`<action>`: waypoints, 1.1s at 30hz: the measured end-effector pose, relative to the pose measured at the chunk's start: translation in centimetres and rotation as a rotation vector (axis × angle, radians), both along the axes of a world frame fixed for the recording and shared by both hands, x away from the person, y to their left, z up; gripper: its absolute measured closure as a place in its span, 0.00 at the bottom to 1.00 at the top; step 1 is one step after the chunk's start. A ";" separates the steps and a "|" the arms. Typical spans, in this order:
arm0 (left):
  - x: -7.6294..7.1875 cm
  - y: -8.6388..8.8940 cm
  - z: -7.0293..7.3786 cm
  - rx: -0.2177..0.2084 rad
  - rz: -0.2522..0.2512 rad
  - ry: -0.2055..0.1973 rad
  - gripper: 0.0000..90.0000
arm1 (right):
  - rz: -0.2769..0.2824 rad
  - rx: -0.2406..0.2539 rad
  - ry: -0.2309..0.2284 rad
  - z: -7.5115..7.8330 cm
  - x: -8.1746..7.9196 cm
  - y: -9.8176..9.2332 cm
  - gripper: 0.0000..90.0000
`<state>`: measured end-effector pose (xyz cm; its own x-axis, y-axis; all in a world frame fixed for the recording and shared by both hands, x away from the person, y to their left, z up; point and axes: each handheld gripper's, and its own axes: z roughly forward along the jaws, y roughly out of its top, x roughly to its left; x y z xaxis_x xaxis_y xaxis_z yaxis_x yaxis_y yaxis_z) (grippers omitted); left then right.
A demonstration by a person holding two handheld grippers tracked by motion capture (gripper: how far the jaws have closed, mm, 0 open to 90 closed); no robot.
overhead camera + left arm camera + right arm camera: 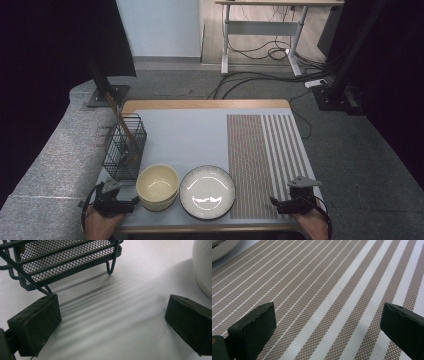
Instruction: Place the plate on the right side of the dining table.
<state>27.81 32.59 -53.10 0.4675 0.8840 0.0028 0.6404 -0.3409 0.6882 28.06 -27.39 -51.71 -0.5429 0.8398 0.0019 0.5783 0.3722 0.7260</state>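
Observation:
A cream bowl (158, 186) and a shiny grey plate (207, 192) sit side by side near the table's front edge. A black wire basket (124, 147) holding a wooden utensil (121, 124) stands behind the bowl at the left. My left gripper (116, 196) rests at the front left corner, open and holding nothing. In the left gripper view its jaws (112, 322) face the basket (67, 260), with the bowl (203, 265) at the right edge. My right gripper (298, 196) is open over the striped placemat (262, 160); between its jaws (328, 327) lies only the mat (324, 285), with the plate's rim (222, 247) far left.
The pale table (185, 135) has bare surface behind the bowl and plate. A grey padded surface (50, 155) runs along the left side. Beyond the table, a black stand base (107, 95), floor cables (260, 77) and a desk frame (260, 30) stand on the carpet.

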 end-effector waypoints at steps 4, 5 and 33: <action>0.0 0.0 0.0 -0.001 0.000 0.000 0.00 | 0.029 -0.030 -0.009 0.3 -0.9 0.5 0.00; 0.0 0.0 0.0 0.000 0.000 0.000 0.00 | 0.033 -0.040 -0.016 0.4 -1.1 0.6 0.00; 0.0 0.0 0.0 -0.001 0.000 0.000 0.00 | 0.246 -0.453 -0.292 0.6 -7.4 7.4 0.05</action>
